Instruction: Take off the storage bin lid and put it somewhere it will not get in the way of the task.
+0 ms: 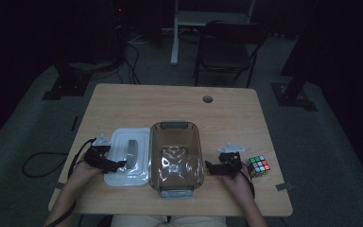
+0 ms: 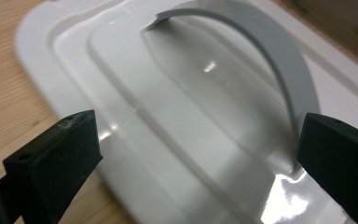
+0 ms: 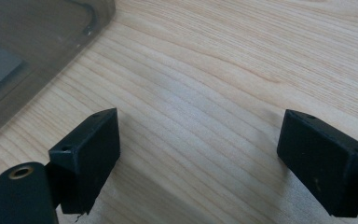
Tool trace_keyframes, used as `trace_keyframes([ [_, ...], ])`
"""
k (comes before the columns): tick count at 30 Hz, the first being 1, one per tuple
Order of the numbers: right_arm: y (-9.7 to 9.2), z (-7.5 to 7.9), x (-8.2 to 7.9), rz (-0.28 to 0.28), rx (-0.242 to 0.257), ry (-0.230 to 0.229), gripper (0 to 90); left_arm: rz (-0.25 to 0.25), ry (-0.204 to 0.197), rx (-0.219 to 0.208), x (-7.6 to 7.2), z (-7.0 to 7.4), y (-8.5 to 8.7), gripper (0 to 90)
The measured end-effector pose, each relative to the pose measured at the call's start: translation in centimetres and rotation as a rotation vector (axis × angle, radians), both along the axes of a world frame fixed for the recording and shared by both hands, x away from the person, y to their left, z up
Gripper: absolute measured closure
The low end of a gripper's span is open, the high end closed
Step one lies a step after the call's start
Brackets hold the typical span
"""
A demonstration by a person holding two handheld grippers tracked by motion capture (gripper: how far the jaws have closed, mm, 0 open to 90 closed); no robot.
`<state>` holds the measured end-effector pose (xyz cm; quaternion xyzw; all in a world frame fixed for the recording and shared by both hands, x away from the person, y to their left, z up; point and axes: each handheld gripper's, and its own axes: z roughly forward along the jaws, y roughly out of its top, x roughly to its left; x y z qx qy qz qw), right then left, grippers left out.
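A white lid (image 1: 125, 156) with a grey arched handle (image 1: 132, 152) lies flat on the wooden table, left of a clear plastic container (image 1: 176, 157). My left gripper (image 1: 118, 165) is open at the lid's near left edge; in the left gripper view its jaws stand wide over the lid (image 2: 177, 135), the handle (image 2: 265, 51) arching just ahead, nothing between the pads. My right gripper (image 1: 209, 167) is open just right of the container, jaws wide above bare wood, with the container's wall (image 3: 32, 51) at the upper left of the right gripper view.
A Rubik's cube (image 1: 258, 166) sits right of my right hand near the table's right edge. The table (image 1: 170, 104) has a cable hole (image 1: 207, 99) at the back. A folding chair (image 1: 227, 47) and stand legs are on the floor beyond.
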<state>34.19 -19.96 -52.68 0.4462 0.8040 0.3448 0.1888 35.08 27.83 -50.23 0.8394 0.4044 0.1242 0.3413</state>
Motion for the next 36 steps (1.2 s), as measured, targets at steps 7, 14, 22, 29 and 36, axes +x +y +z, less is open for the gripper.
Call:
trace_keyframes([
  [7,0.0,0.0,0.0,0.001,0.000,-0.001,12.8,0.194,-0.060,-0.008,-0.9,-0.2,2.1,0.5],
  [14,0.0,0.0,0.0,0.001,-0.001,-0.001,12.8,0.394,-0.088,-0.015,-1.3,-0.5,4.4,0.5],
  [22,0.0,0.0,0.0,0.001,0.000,-0.001,12.8,0.559,-0.095,0.023,-1.6,-1.0,5.7,0.5],
  [29,0.0,0.0,0.0,0.001,0.000,-0.001,12.8,0.575,-0.064,0.045,-1.4,-1.9,5.8,0.5],
  [36,0.0,0.0,0.0,0.001,0.000,-0.001,12.8,0.554,-0.041,0.067,-1.2,-2.1,5.6,0.5],
])
